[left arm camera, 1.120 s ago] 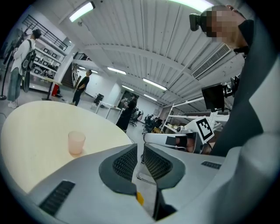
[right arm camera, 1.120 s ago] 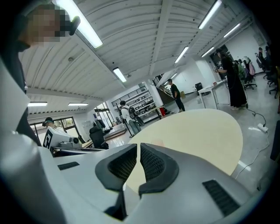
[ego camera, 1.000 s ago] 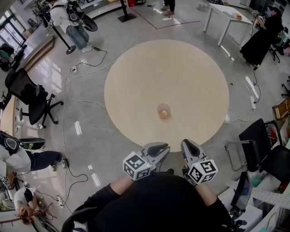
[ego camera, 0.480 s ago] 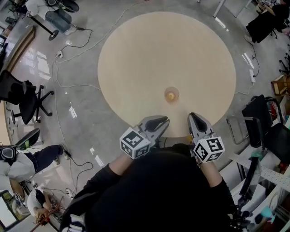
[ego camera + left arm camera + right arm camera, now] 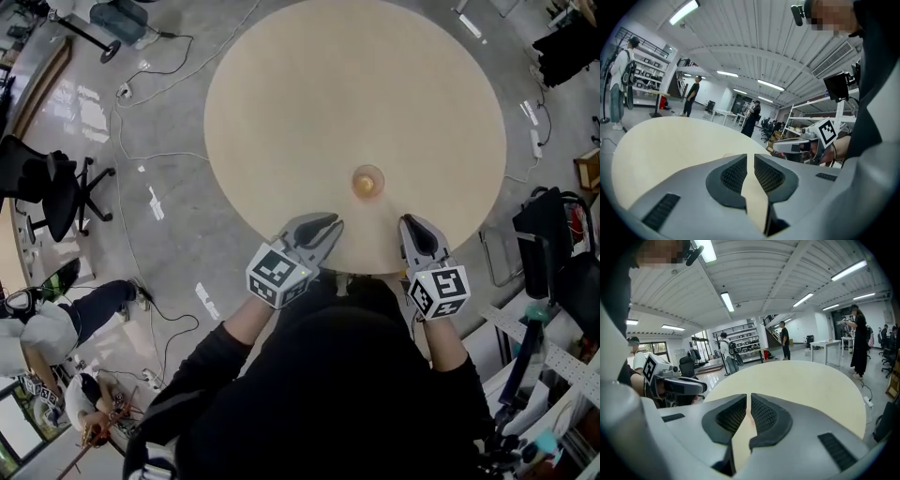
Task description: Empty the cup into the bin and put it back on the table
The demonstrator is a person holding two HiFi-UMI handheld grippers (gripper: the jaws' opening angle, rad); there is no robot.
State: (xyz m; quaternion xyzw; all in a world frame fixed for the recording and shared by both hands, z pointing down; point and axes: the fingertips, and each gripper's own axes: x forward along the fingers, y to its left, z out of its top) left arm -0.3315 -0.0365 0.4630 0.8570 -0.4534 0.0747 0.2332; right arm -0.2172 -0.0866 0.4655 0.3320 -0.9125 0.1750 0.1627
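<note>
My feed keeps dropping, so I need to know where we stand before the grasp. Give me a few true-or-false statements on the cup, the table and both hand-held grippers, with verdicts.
1. The clear cup with orange contents stands on the round pale wooden table. True.
2. The left hand-held gripper is shut on the cup. False: its jaws are together with nothing between them, and it is apart from the cup, at the table's near edge.
3. The right hand-held gripper has its jaws together and holds nothing. True.
4. The cup sits at the table's far edge. False: it is in the near part of the table, just beyond the two grippers.
</note>
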